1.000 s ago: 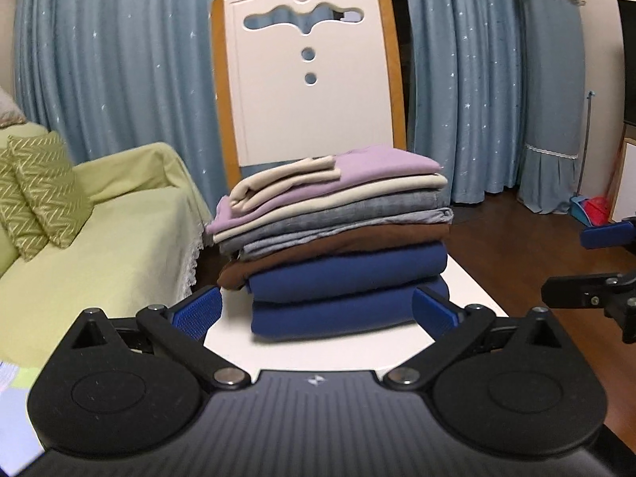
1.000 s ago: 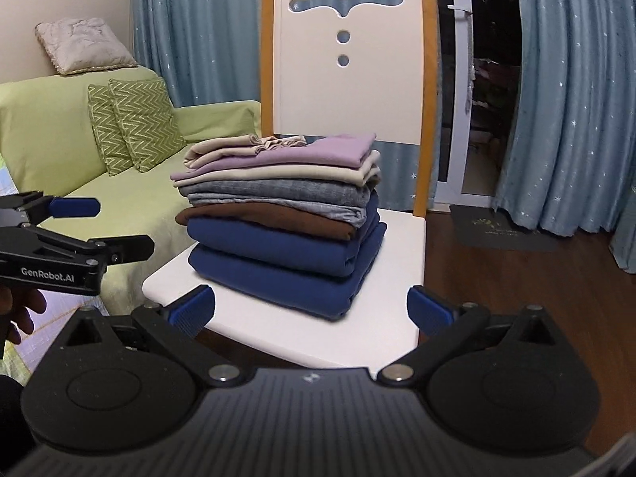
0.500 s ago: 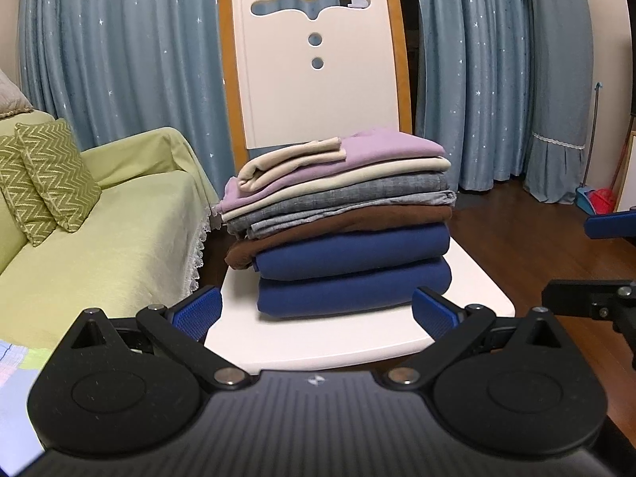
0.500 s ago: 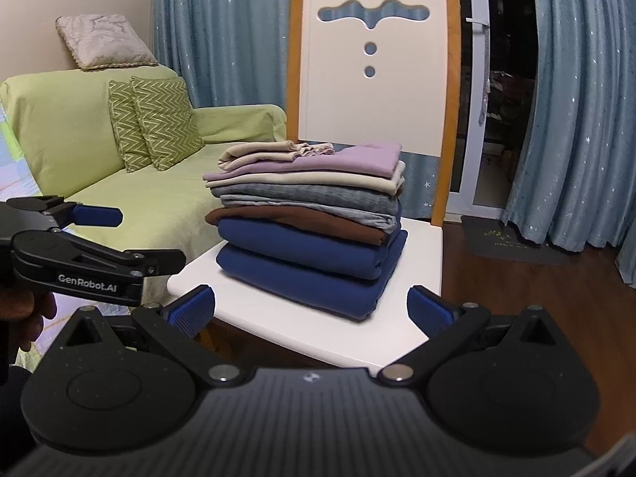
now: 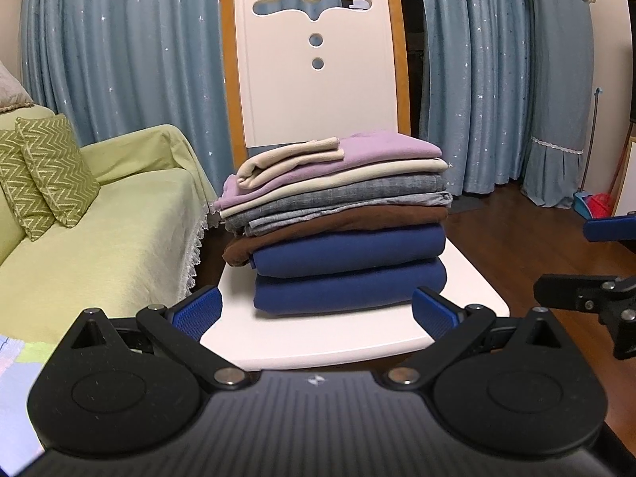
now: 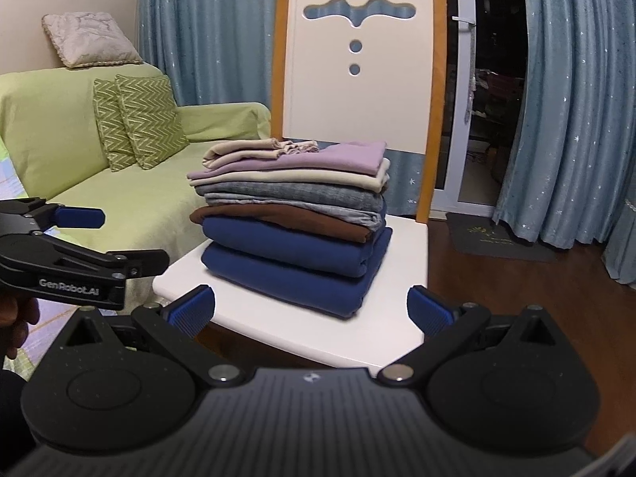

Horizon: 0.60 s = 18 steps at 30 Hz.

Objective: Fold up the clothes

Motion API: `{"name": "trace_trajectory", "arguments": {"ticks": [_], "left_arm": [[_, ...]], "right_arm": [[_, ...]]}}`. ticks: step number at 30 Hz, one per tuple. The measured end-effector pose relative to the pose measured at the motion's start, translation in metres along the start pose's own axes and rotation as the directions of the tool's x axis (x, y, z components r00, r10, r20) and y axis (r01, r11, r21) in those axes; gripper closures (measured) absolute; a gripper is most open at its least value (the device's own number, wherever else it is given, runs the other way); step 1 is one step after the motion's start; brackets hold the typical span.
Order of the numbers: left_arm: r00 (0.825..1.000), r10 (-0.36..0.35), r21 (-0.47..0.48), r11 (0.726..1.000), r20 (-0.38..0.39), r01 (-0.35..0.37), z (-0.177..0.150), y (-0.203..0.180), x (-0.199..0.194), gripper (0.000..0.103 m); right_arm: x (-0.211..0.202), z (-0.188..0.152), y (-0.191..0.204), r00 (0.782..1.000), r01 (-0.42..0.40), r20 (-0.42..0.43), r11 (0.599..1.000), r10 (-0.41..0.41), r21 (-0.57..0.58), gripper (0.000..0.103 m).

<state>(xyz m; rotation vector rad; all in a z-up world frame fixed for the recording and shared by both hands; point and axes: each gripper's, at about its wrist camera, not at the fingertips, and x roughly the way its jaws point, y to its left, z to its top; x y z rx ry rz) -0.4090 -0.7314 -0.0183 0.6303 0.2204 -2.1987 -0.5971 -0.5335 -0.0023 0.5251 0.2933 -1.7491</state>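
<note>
A stack of folded clothes (image 5: 338, 222) sits on a white chair seat (image 5: 318, 338): navy at the bottom, then brown, grey, cream, lilac, and a small beige piece on top. It also shows in the right wrist view (image 6: 294, 218). My left gripper (image 5: 316, 312) is open and empty, just in front of the seat's front edge. My right gripper (image 6: 312, 310) is open and empty, in front of the seat's right front corner. Each gripper appears in the other's view: the right one (image 5: 588, 262) and the left one (image 6: 91, 238).
The chair has a tall white back with orange side rails (image 6: 357, 63). A yellow-green sofa (image 5: 99, 230) with zigzag cushions (image 6: 139, 123) stands left of the chair. Blue curtains (image 5: 119, 59) hang behind. Dark wood floor (image 6: 536, 298) lies to the right.
Both grippers have drawn back and risen from the chair, so the stack looks smaller and more of the chair back shows. Both stay open and empty.
</note>
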Motion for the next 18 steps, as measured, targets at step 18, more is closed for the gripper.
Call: {"name": "trace_trajectory", "arguments": {"ticks": [18], "left_arm": [[1.0, -0.027, 0.011, 1.0, 0.0, 0.027, -0.0029, -0.0065, 0.0, 0.001]], "right_arm": [[0.0067, -0.0076, -0.0024, 1.0, -0.005, -0.021, 1.0, 0.006, 0.03, 0.001]]}}
